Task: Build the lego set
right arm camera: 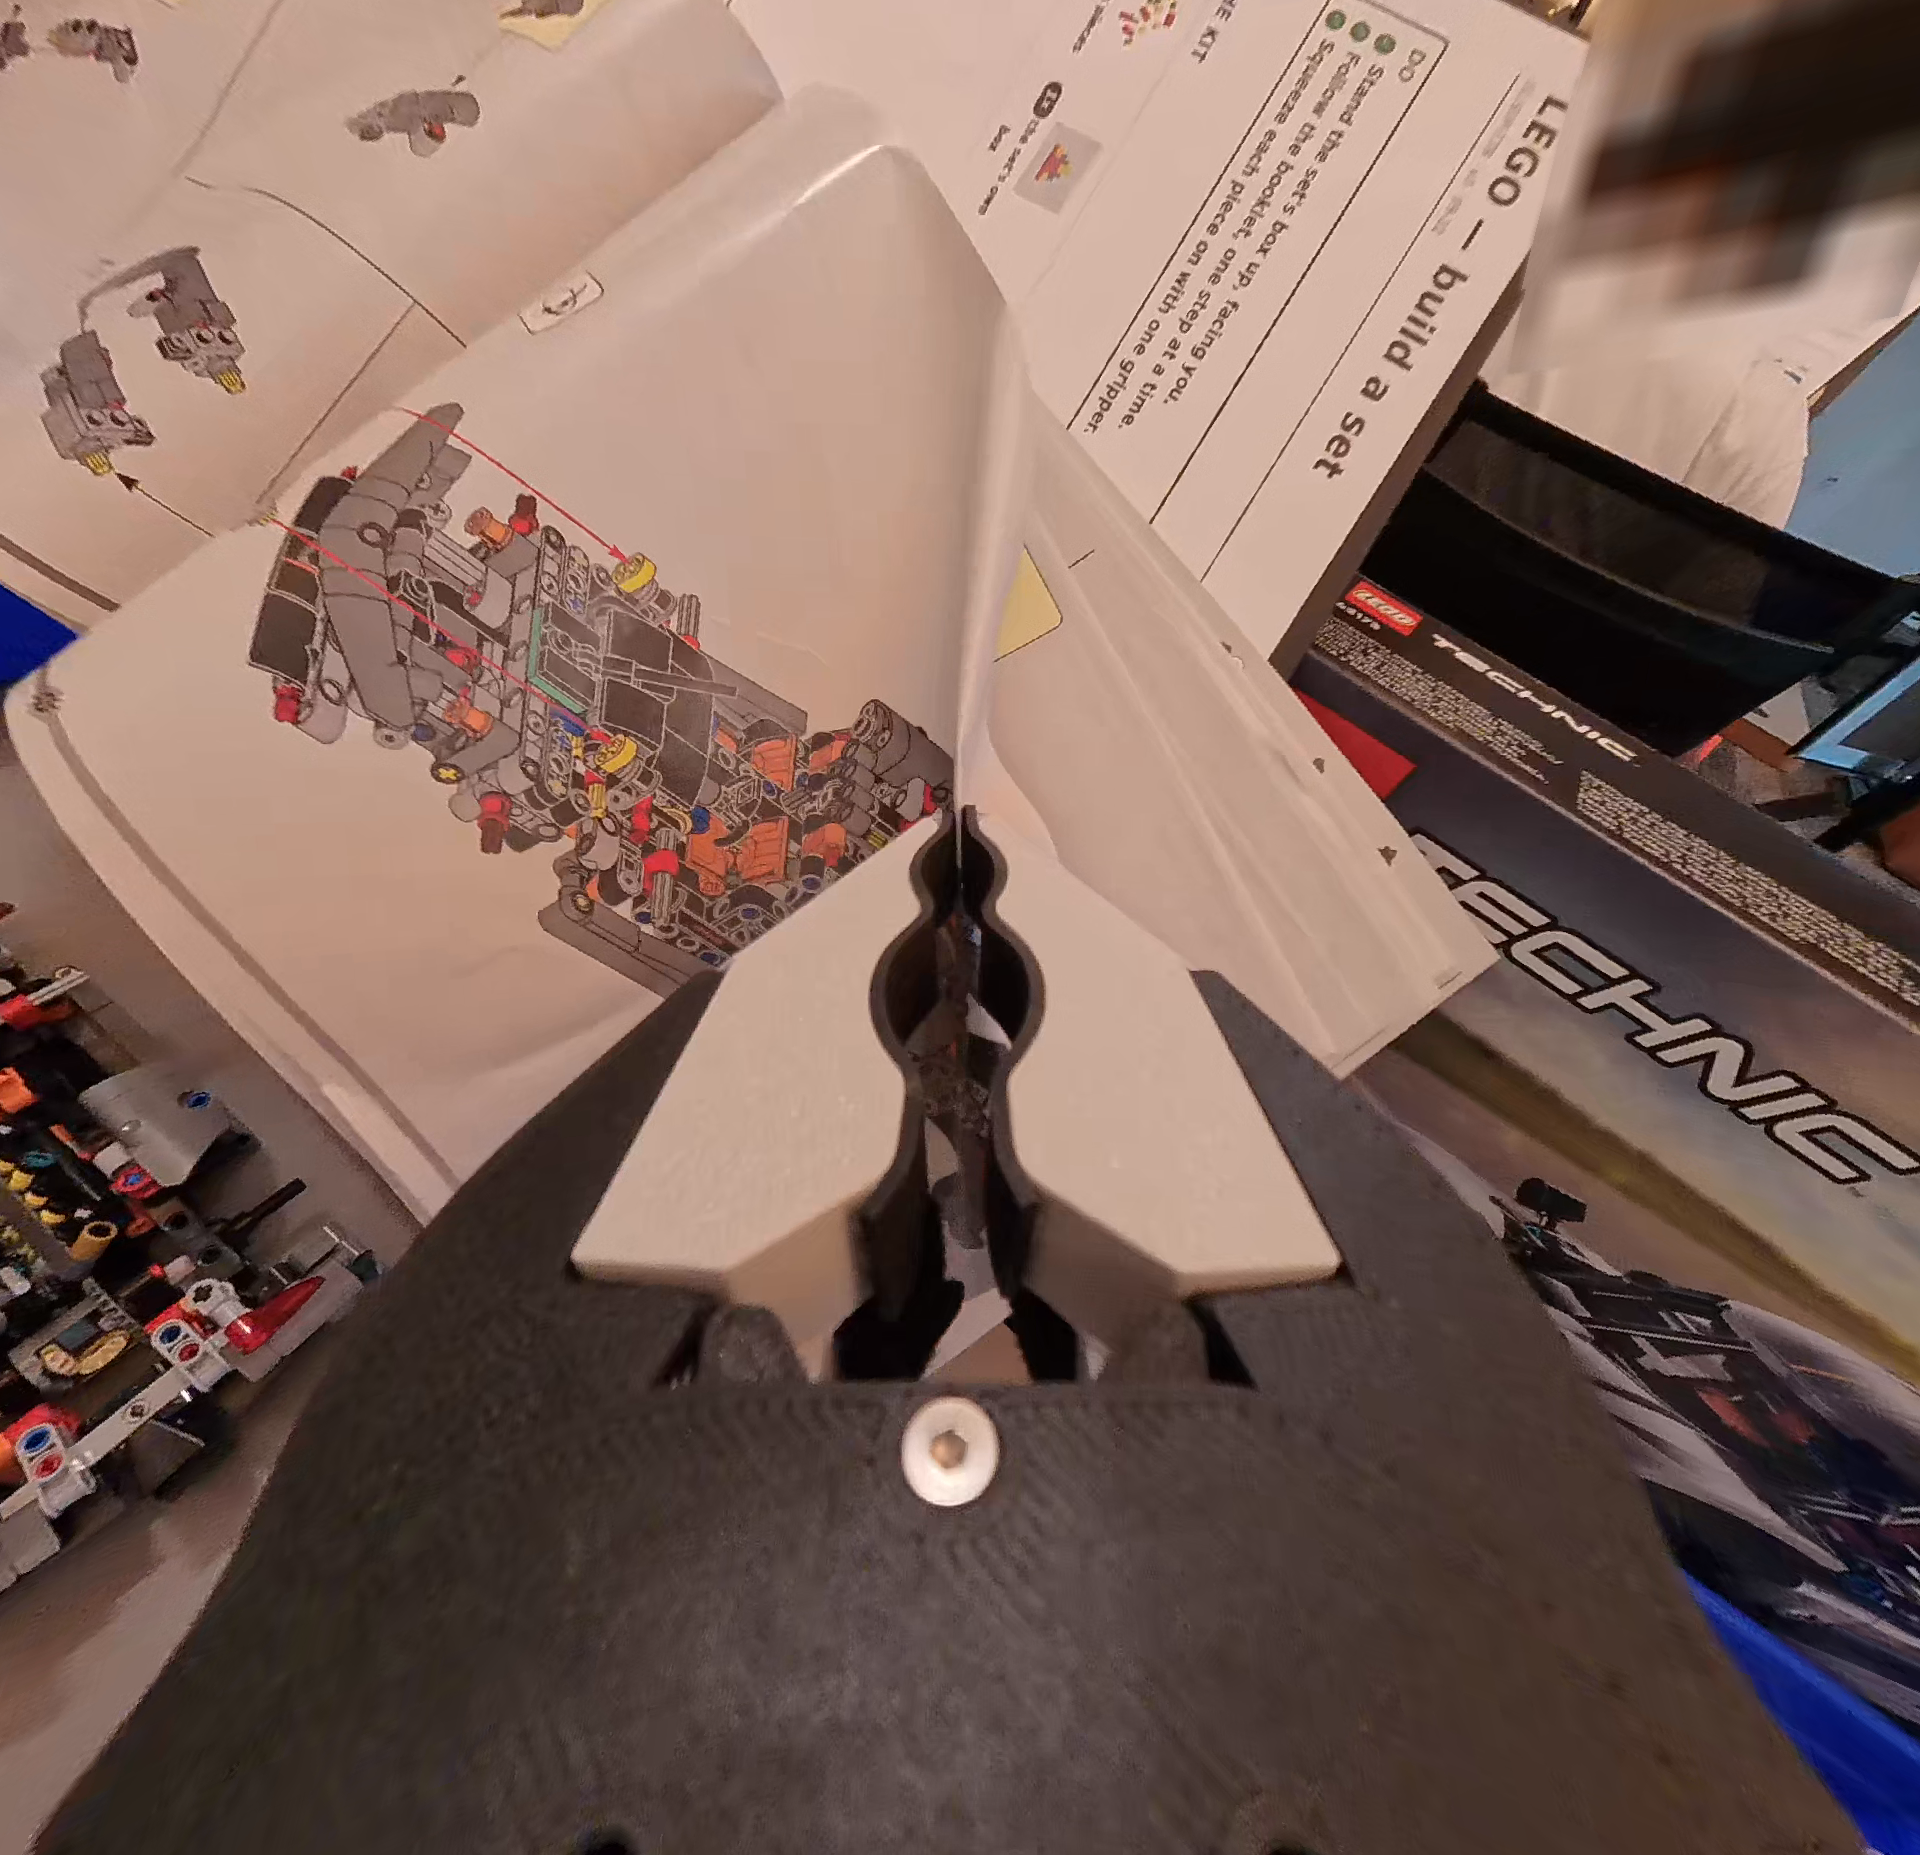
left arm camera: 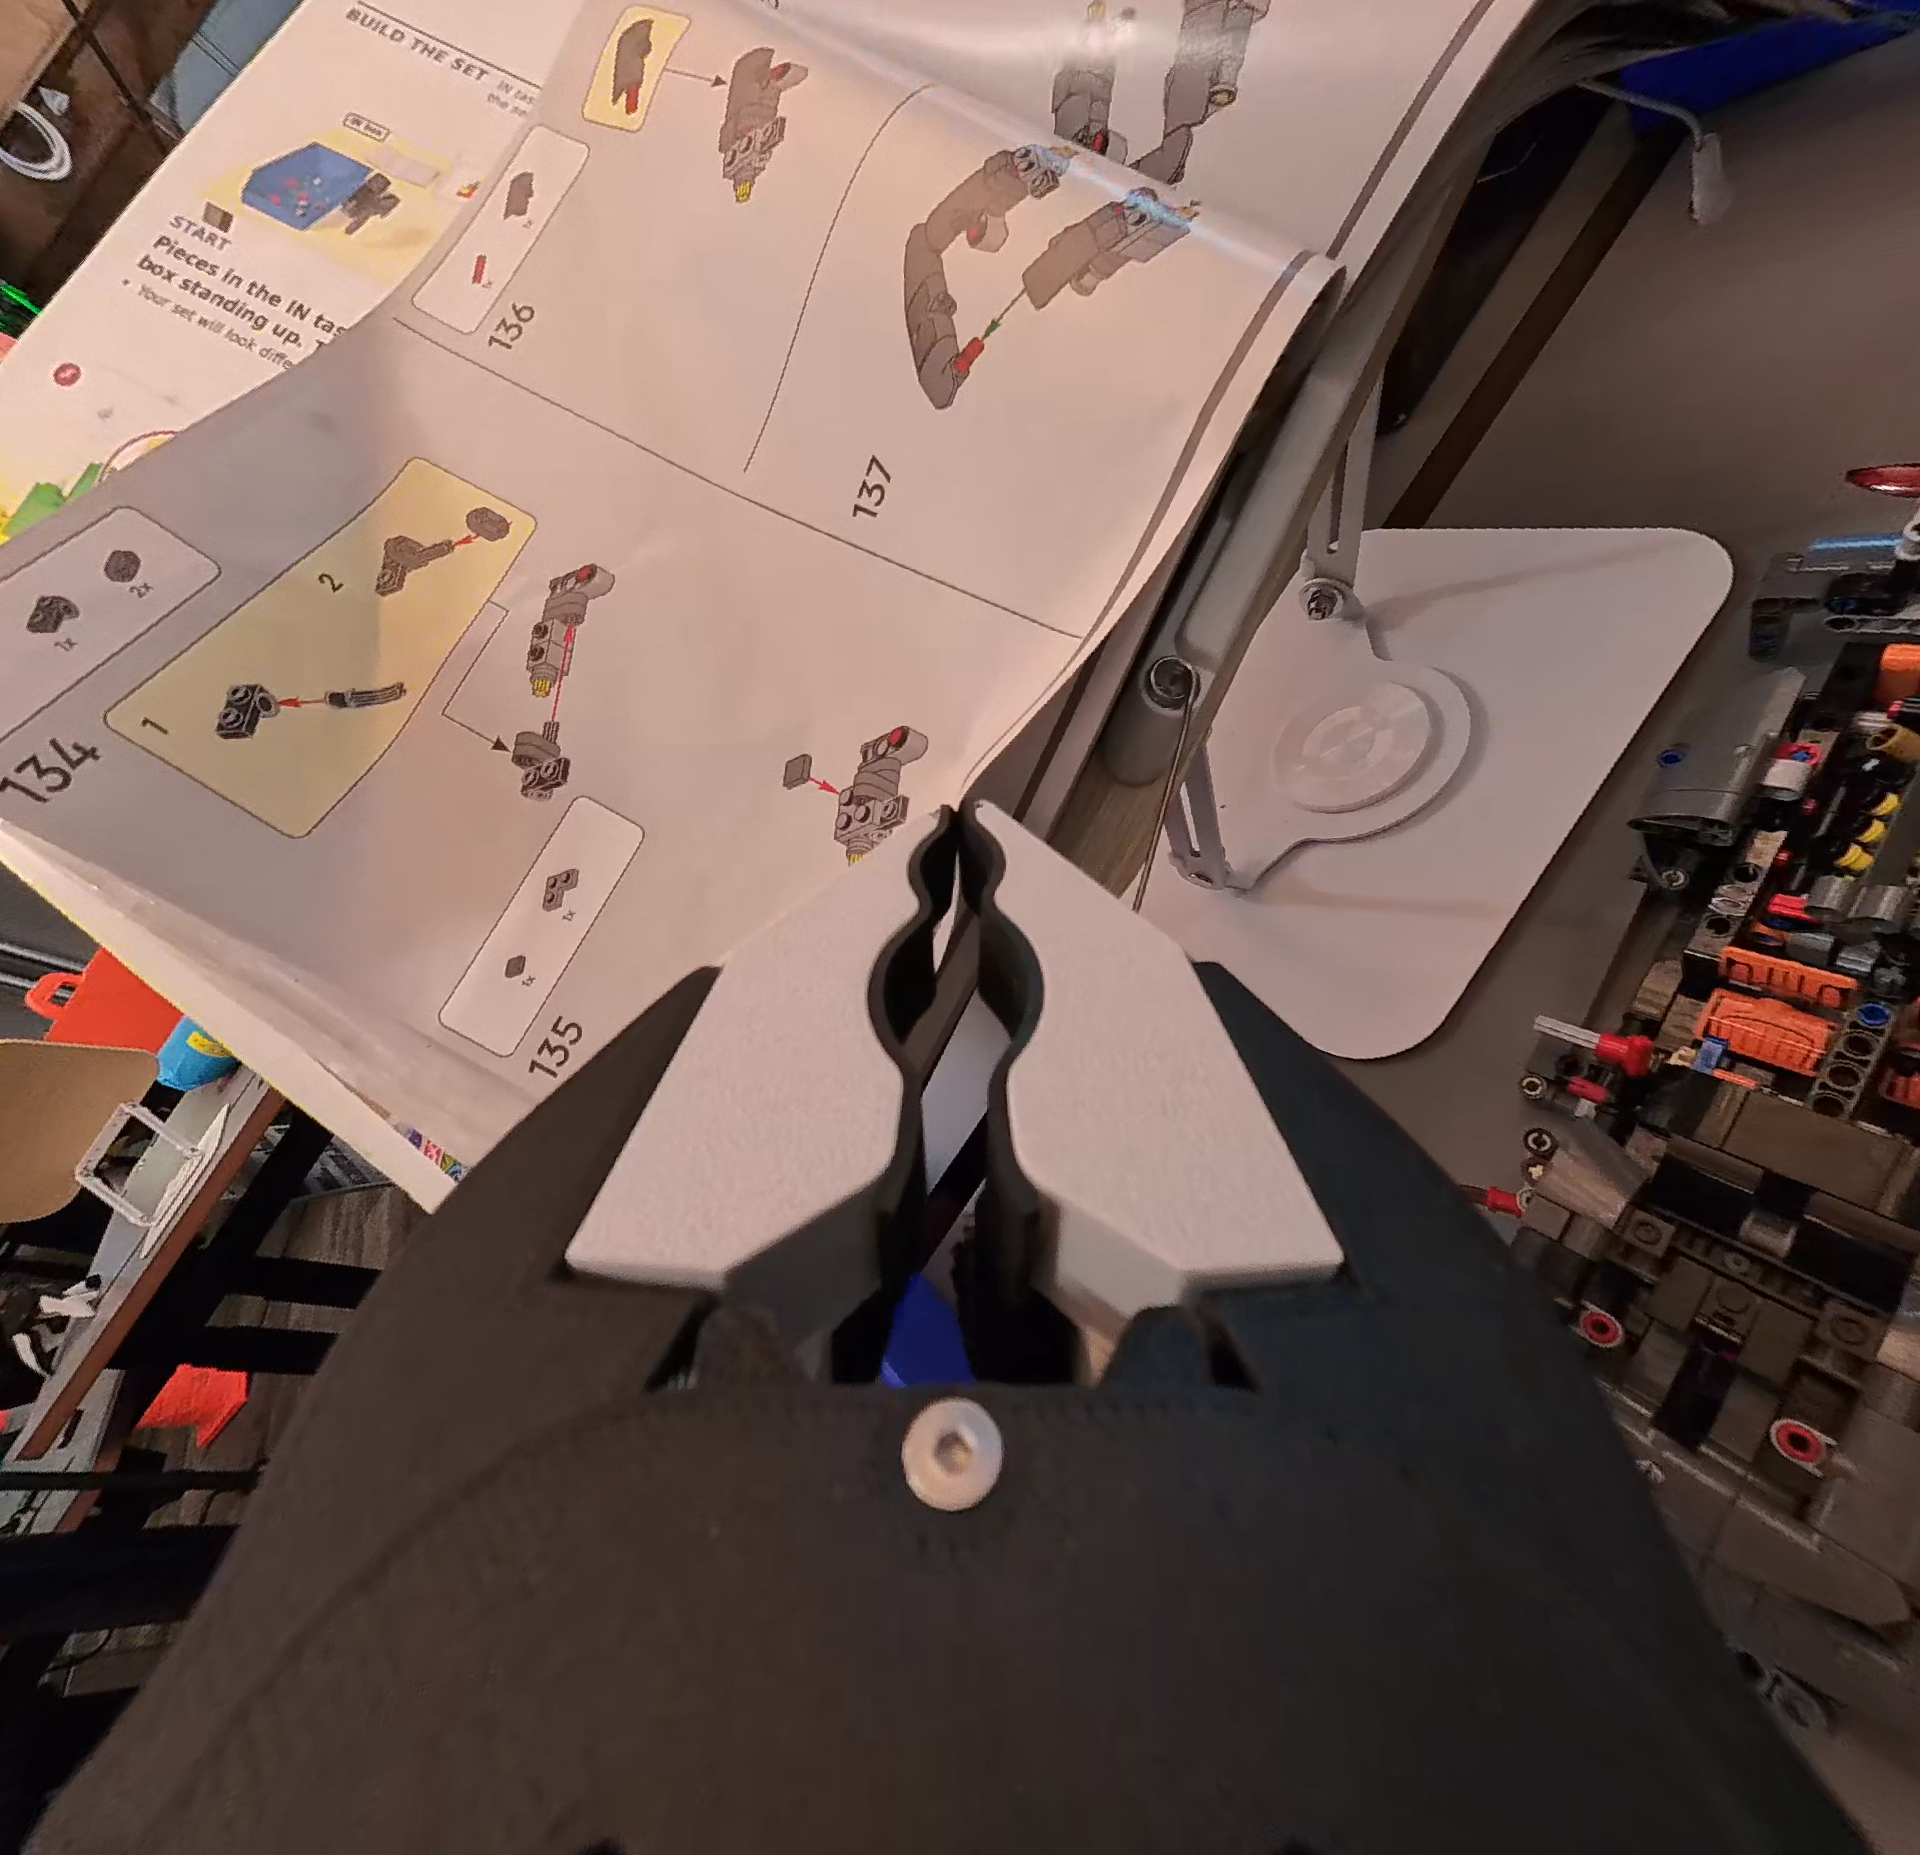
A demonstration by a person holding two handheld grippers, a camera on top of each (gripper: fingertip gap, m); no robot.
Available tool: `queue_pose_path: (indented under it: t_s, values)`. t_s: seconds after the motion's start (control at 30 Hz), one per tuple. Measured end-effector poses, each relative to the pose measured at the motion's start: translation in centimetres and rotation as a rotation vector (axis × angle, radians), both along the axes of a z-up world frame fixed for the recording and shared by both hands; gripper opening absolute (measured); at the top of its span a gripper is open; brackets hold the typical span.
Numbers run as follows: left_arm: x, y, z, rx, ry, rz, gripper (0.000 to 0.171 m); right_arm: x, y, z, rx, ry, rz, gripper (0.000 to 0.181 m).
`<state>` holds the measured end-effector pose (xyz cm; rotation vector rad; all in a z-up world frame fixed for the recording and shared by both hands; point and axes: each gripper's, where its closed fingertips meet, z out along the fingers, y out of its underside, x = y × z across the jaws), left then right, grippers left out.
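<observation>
- Crowding the table (left arm camera: 1558,371): a white stand (left arm camera: 1455,766), the half-built model (left arm camera: 1766,1026) and the set box (right arm camera: 1662,974).
- Left gripper (left arm camera: 958,818) clenched, empty, beside the booklet (left arm camera: 623,455).
- Right gripper (right arm camera: 961,818) pinches a booklet page (right arm camera: 727,371).

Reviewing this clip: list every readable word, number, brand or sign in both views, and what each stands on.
I do not copy writing out; these things bear it:
instruction booklet: printed numbers beside the diagrams.
white instruction sheet, behind the booklet: headings and text lines.
dark set box: a logo and large lettering; its small print is too small to read.
</observation>
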<state>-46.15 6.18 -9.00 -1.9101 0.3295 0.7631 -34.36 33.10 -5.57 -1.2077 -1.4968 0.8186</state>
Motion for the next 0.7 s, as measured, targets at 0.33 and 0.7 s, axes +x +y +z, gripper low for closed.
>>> queue_pose_path:
  t_s: [0.33, 0.7]
  values:
    - [0.1, 0.0, 0.0, 0.001, 0.000, -0.003, 0.000, 0.5, -1.0, 1.5, -0.065, 0.047, 0.052, 0.000]
    - [0.2, -0.1, 0.2, 0.002, 0.004, -0.006, 0.000, 0.8, -2.2, 3.0, -0.066, 0.061, 0.084, 0.000]
